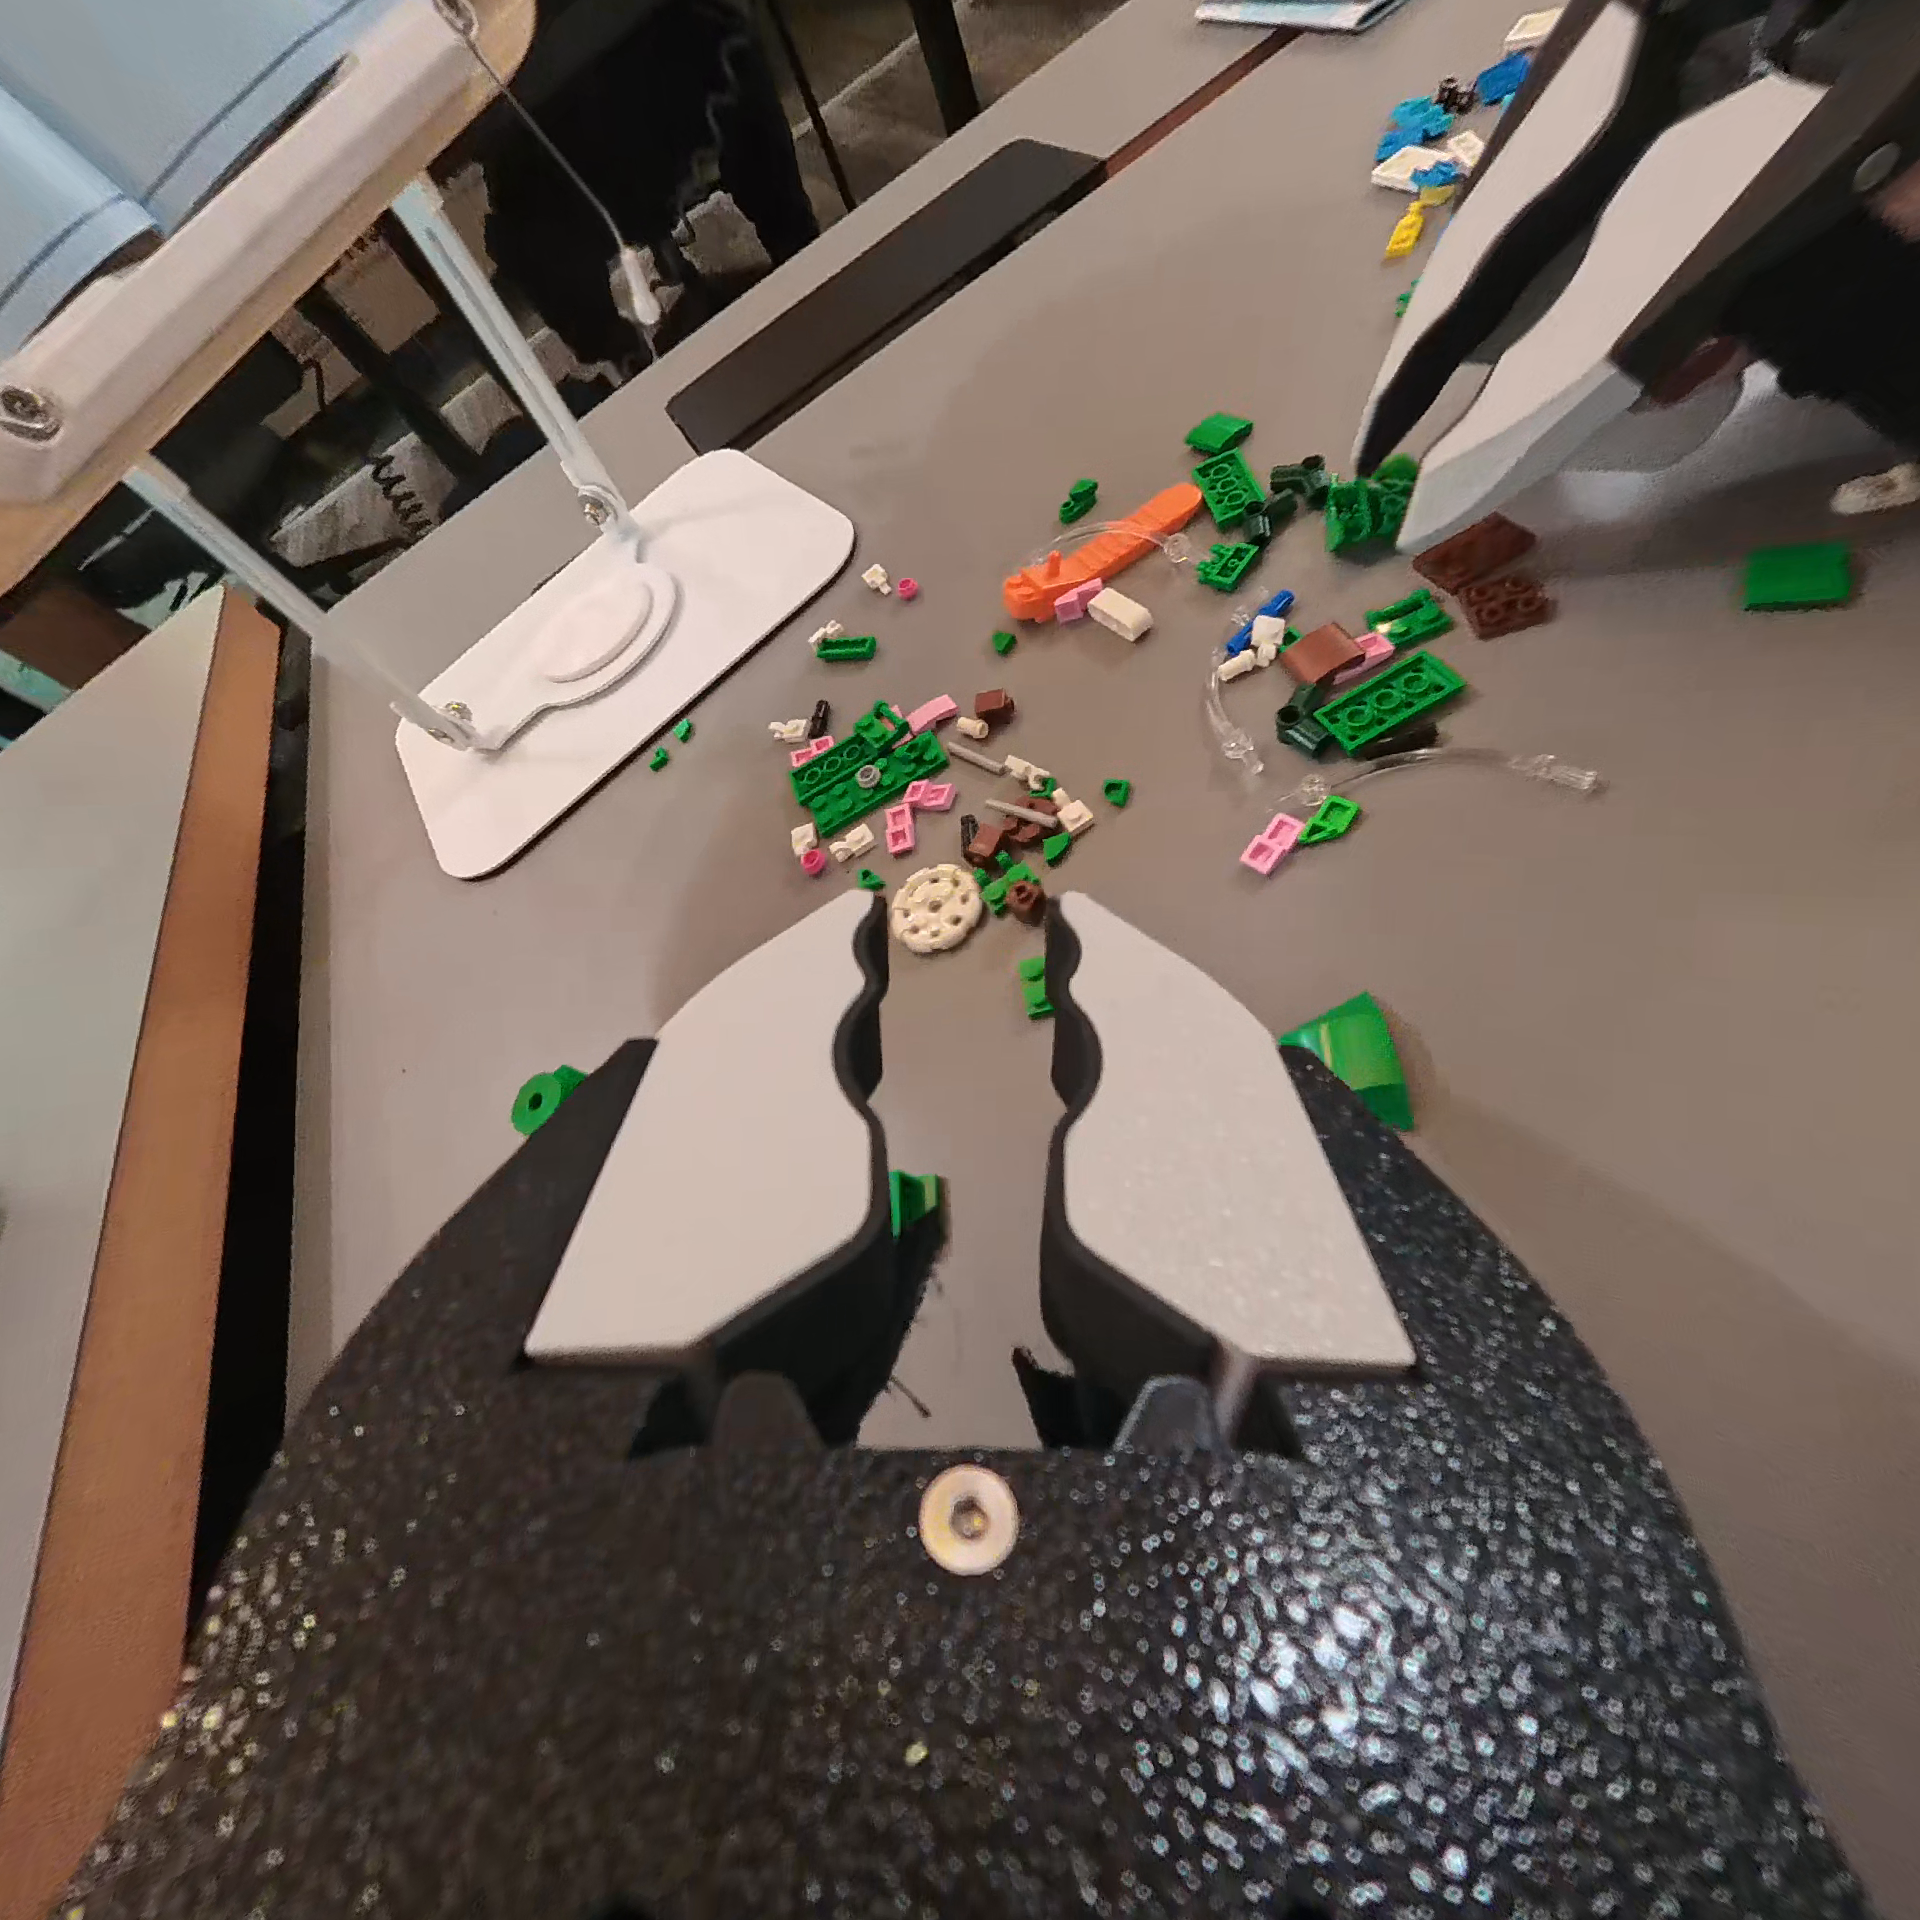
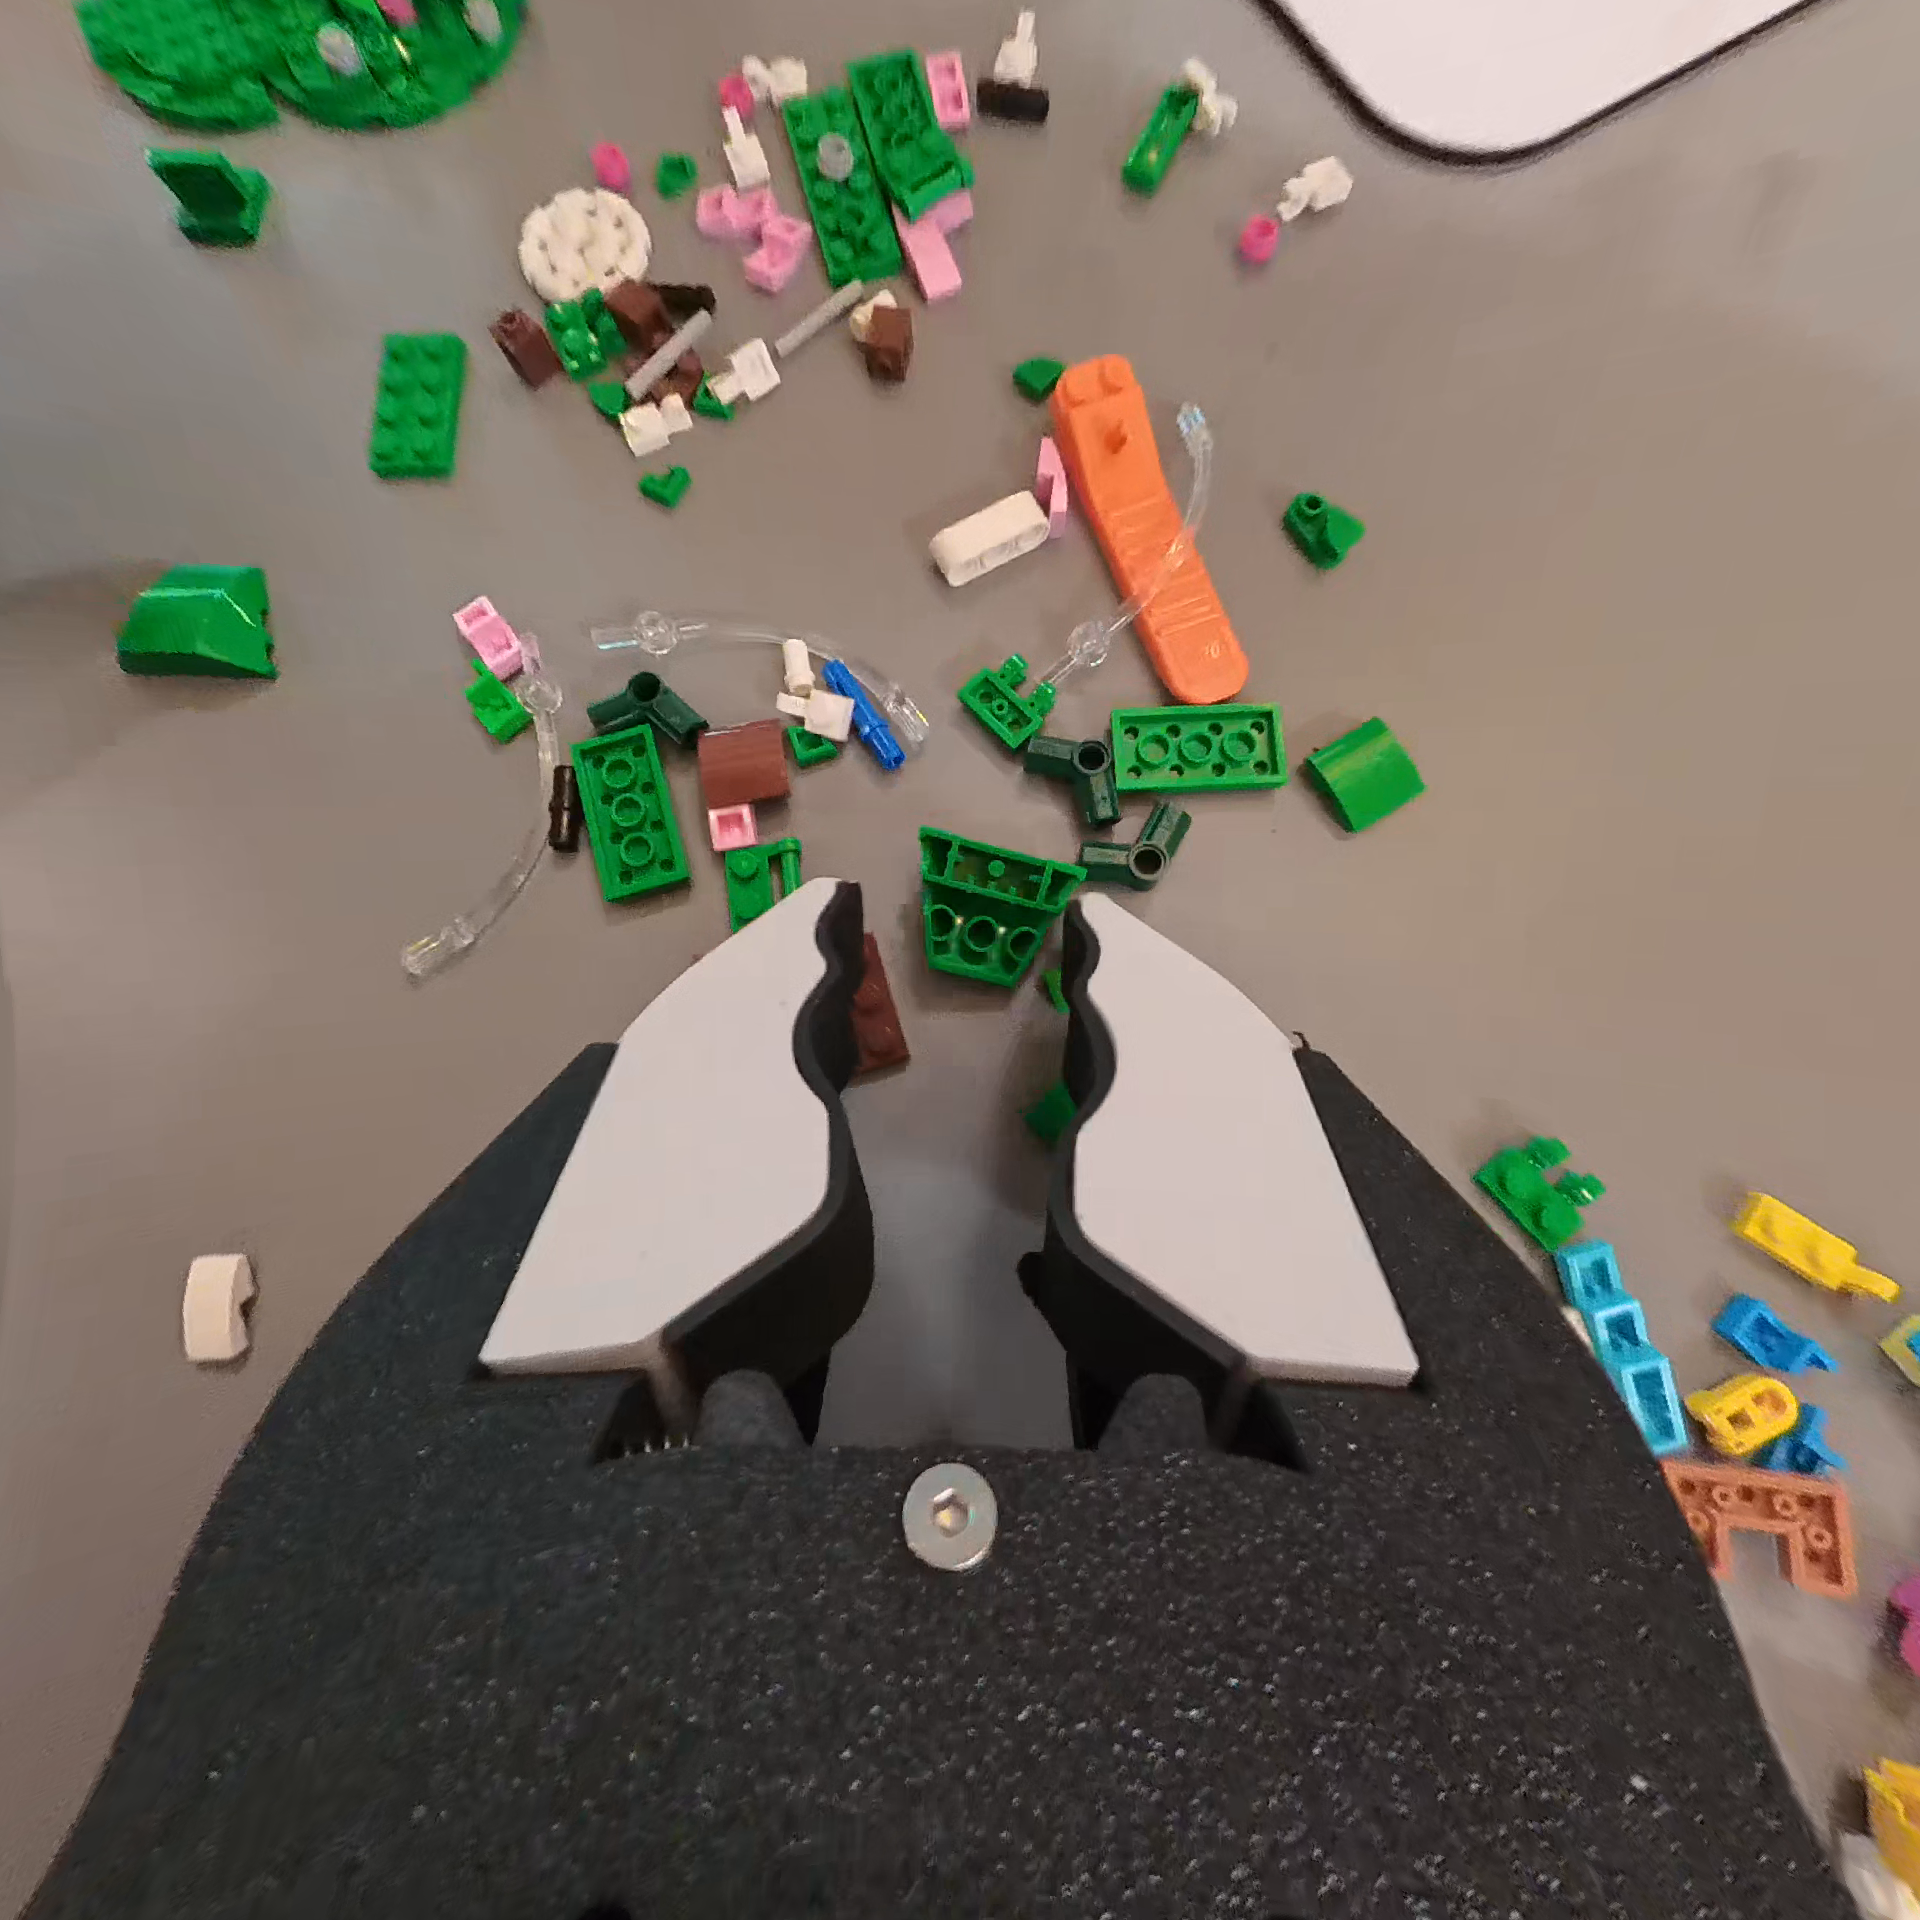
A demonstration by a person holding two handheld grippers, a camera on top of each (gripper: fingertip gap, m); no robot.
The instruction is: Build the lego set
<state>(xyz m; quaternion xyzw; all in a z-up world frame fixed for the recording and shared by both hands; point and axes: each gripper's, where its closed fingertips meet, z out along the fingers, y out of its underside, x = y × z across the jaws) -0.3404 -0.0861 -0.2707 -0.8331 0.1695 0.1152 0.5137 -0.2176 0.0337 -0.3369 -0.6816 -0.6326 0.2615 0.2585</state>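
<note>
Loose lego pieces lie scattered on a grey table (image 1: 1143,1039). My left gripper (image 1: 968,914) is open and empty, just short of a white round plate (image 1: 938,910) and small brown and green pieces (image 1: 1023,894). My right gripper (image 2: 961,909) is open, its tips on either side of an upturned green wedge brick (image 2: 985,920); a brown plate (image 2: 878,1003) lies by its left finger. In the left wrist view the right gripper (image 1: 1392,499) stands over that green brick (image 1: 1361,509). An orange brick separator (image 1: 1101,551) (image 2: 1143,540) lies among the pieces.
A white stand base (image 1: 623,665) sits at the table's left, its corner also in the right wrist view (image 2: 1507,62). A green built assembly (image 2: 301,57) lies at the far left. Blue, yellow and tan pieces (image 2: 1745,1392) lie to the right. A green slope (image 1: 1351,1055) lies beside my left gripper. Spacing between my two grippers at the tips: around 20 cm.
</note>
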